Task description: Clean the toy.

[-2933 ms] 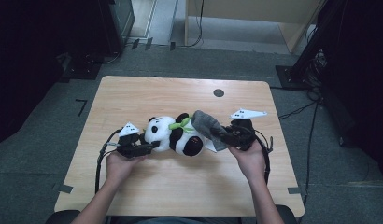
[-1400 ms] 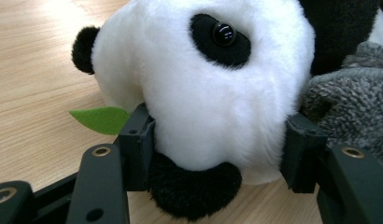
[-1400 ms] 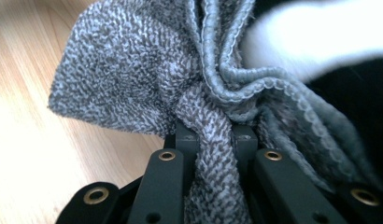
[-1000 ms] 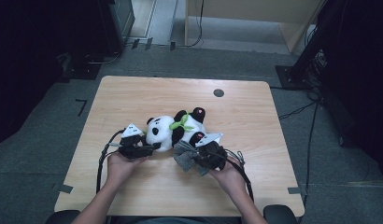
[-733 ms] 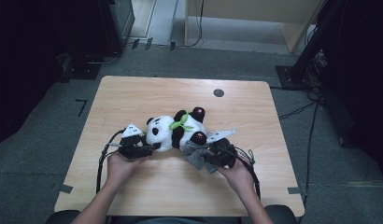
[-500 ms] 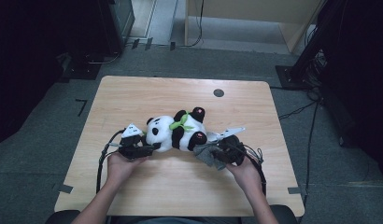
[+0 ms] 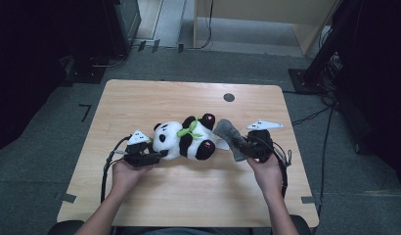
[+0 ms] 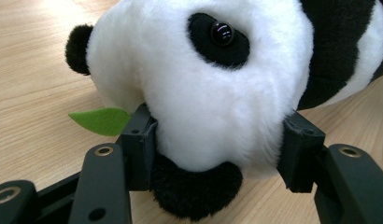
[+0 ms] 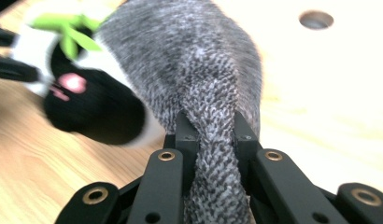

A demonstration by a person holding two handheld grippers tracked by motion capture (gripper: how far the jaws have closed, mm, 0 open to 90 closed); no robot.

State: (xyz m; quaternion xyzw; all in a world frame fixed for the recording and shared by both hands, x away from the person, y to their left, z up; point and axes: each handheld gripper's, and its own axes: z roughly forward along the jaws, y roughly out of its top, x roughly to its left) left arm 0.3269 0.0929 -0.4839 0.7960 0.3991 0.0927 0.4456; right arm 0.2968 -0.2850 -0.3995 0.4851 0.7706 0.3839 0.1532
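Left hand-held gripper (image 8: 217, 154): we have its jaws clamped on the head of the black-and-white plush panda toy (image 8: 203, 88), pads sunk into the white fur at both cheeks, pinning it low against the light wooden table (image 7: 154, 98). Right hand-held gripper (image 9: 213, 135): jaws pinched tight on a bunched fold of the grey knitted fabric cloth (image 9: 199, 65), which stands up from the jaws toward the panda's feet. In the high view the panda (image 7: 186, 139) lies on its side mid-table, head toward the left hand-held gripper (image 7: 157, 155), black feet with pink soles toward the right hand-held gripper (image 7: 245, 147); the grey cloth (image 7: 228, 137) sits just beside the feet, whether touching we cannot tell. Handling, our read: panda is light, soft, squashy, so a grip on the stuffed head holds but deforms; limbs would flop. Head or torso is the place to take it. Cloth is limp, light, not slippery in that knit; a pinched fold holds well, loose end will drape and swing. Nothing fragile. Looks: white body, black ears, eye patches, arms and legs, glossy eye, green felt leaf (image 8: 101, 120) at the neck.
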